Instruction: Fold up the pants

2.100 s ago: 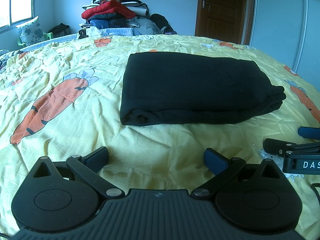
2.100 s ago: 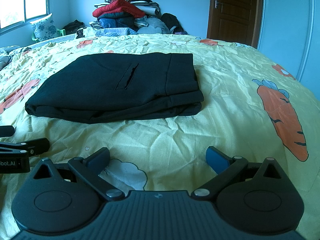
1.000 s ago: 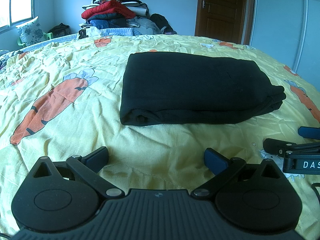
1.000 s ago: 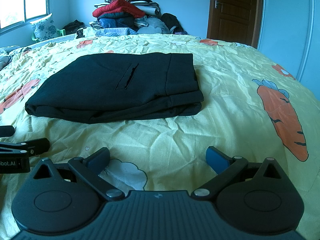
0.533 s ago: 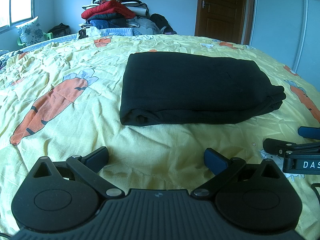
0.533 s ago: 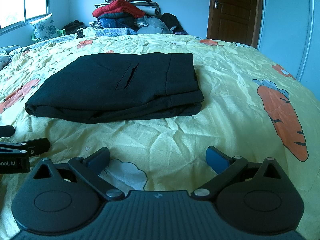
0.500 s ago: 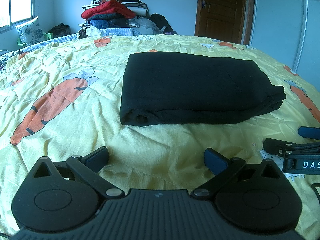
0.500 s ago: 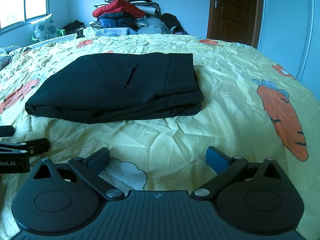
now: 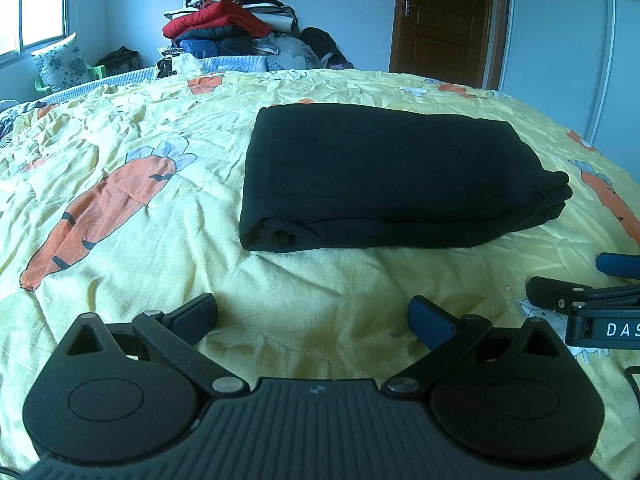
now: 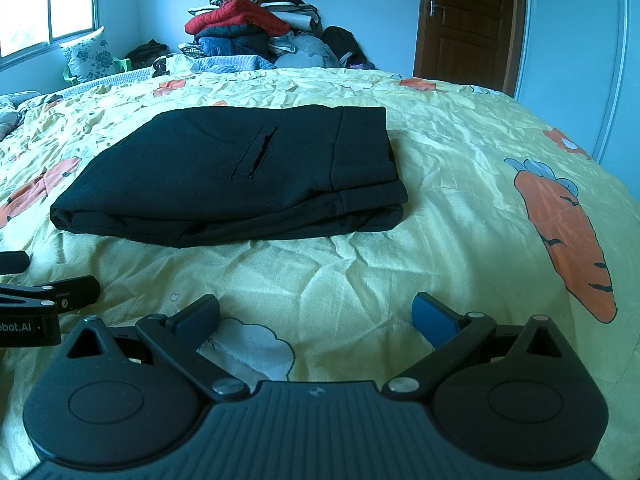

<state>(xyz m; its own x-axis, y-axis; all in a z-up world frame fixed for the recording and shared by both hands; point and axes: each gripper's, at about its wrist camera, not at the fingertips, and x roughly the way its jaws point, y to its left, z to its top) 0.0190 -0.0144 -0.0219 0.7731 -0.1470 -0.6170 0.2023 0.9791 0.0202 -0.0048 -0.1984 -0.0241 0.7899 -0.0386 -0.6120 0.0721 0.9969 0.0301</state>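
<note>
Black pants point(image 9: 392, 176) lie folded into a flat rectangle on the yellow carrot-print bedspread point(image 9: 120, 216). In the right wrist view the pants point(image 10: 240, 176) show a pocket slit and the waistband on the right side. My left gripper point(image 9: 314, 316) is open and empty, resting low on the bed in front of the pants, apart from them. My right gripper point(image 10: 316, 316) is open and empty, also in front of the pants. The right gripper's fingers point(image 9: 560, 292) show at the left wrist view's right edge; the left gripper's fingers point(image 10: 60, 290) show at the right wrist view's left edge.
A pile of clothes point(image 9: 228, 28) is stacked beyond the far side of the bed. A brown door point(image 9: 440, 20) is at the back right. A window point(image 10: 48, 4) and a floral pillow point(image 10: 86, 58) are at the back left.
</note>
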